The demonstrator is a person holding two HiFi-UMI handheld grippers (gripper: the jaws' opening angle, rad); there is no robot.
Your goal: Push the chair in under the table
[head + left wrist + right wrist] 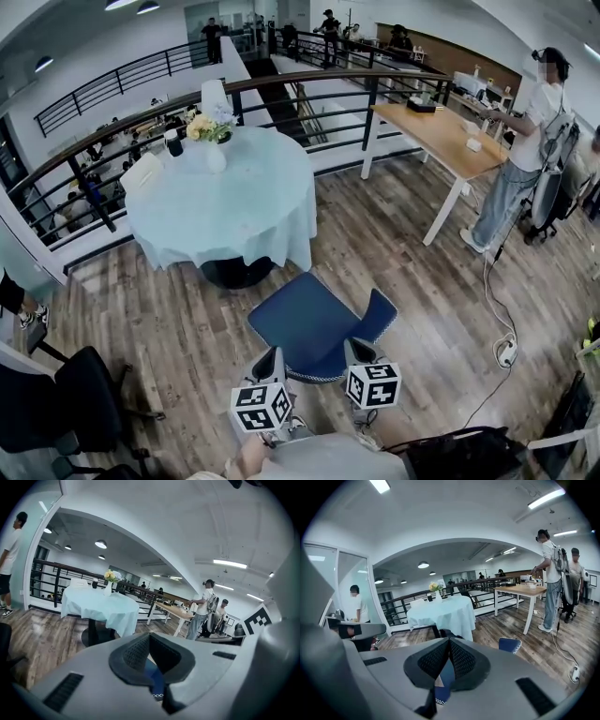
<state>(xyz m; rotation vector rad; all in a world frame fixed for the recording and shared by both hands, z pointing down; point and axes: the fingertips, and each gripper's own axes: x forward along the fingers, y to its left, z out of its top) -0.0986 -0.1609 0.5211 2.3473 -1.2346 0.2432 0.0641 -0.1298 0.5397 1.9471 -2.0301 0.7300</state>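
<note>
A blue chair (305,319) stands on the wood floor, just short of the round table (272,234) with its pale green cloth. On the table is a vase of flowers (214,141). My left gripper (275,356) and right gripper (357,345) are both at the chair's near edge, side by side, with their marker cubes toward me. Both look shut, pads meeting at the tips. In the left gripper view, blue fabric (154,679) with white stitching shows just below the closed jaws. The right gripper view shows the same blue fabric (443,686) and a blue armrest (509,644).
A black railing (112,178) curves behind the round table. A long wooden table (441,136) stands at the right, with a person (525,159) beside it. A cable and power strip (506,352) lie on the floor at the right. A black office chair (84,394) sits at the lower left.
</note>
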